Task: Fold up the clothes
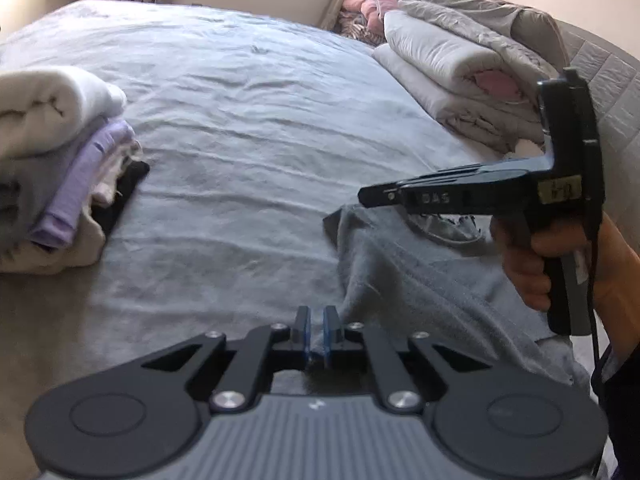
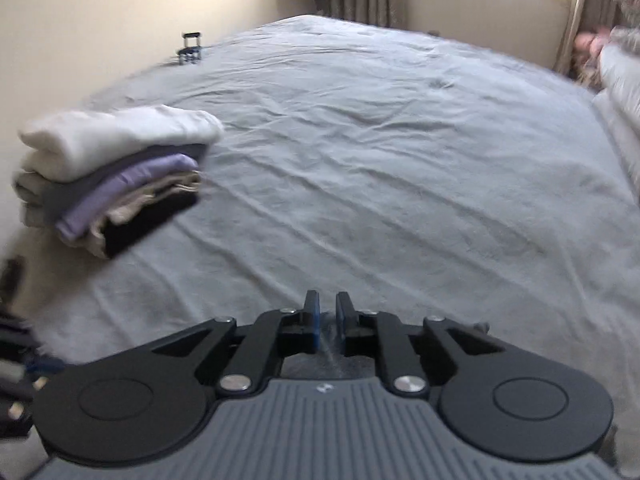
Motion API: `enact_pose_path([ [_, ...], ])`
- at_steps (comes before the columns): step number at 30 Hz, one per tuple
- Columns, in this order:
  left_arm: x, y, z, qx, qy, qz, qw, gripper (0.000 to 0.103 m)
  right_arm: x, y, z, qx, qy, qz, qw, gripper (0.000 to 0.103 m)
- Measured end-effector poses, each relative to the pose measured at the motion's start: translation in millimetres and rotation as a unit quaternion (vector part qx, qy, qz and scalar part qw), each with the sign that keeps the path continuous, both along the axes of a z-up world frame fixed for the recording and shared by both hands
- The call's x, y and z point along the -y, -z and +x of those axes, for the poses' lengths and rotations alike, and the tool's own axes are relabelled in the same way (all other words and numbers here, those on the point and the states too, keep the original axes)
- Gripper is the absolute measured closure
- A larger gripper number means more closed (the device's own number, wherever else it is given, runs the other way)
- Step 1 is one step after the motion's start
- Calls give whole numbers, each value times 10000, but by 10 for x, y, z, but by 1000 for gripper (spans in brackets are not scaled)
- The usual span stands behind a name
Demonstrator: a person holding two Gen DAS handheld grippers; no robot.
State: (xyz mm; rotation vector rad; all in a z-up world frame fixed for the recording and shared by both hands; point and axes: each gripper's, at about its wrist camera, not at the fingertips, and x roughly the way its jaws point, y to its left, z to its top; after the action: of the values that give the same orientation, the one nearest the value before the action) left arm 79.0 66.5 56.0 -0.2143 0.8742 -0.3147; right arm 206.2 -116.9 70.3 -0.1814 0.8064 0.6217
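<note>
A grey garment (image 1: 400,280) lies rumpled on the blue-grey bed sheet (image 1: 248,120) at the right. One ridge of it runs up into my left gripper (image 1: 318,320), whose blue pads stand nearly together with grey cloth pinched between them. My right gripper (image 1: 366,196), held in a hand (image 1: 528,264), points left just above the garment's far corner. In the right wrist view my right gripper (image 2: 328,316) has a narrow gap, and a thin strip of the grey garment (image 2: 330,346) sits in it. Only bare sheet (image 2: 380,160) lies ahead of those fingers.
A stack of folded clothes (image 1: 60,152), white on top with lilac and black below, sits at the left (image 2: 112,176). Folded quilts and pillows (image 1: 452,76) are piled at the far right. A small black object (image 2: 191,48) stands at the bed's far left edge.
</note>
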Motion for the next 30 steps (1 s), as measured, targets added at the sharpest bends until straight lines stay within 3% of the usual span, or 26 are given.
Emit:
enact_pose_path([
  [3,120,108,65,-123,-10,90,9999,80,-132,164,64,-241,-124,-306,9992,87],
  [5,198,177,78,-180,37,213,9996,80,-222,263,82,-336,-212,-519,9979,87],
  [6,253,208,71,-194,90,387,9990,89,-237,268,53,-280,-272,-587,9975,88],
  [7,296,216,41,-158,123,573,9982,93,-244,264,20,-209,-336,-647,9971,97],
  [8,341,209,-2,-90,152,725,9972,95,-226,231,-12,-140,-361,-614,9974,102],
  [10,433,196,-89,45,208,1028,9945,96,-125,93,-62,42,-268,-252,9993,102],
  [13,592,166,-273,381,332,1598,9859,96,3,-23,-99,177,-169,215,9995,102],
  [17,767,203,-414,692,505,2337,9685,96,-26,203,-77,-41,-22,-237,9997,102],
  [18,791,207,-431,730,541,2438,9656,96,40,196,-92,-119,40,-8,9999,102],
  [21,782,215,-437,677,674,2466,9644,96,357,41,-240,-314,12,1308,9909,102],
  [25,740,189,-426,549,772,2360,9671,95,317,175,-285,-583,-7,399,9975,100],
  [30,609,134,-376,417,773,1928,9773,92,306,120,-291,-424,-83,384,9983,91],
])
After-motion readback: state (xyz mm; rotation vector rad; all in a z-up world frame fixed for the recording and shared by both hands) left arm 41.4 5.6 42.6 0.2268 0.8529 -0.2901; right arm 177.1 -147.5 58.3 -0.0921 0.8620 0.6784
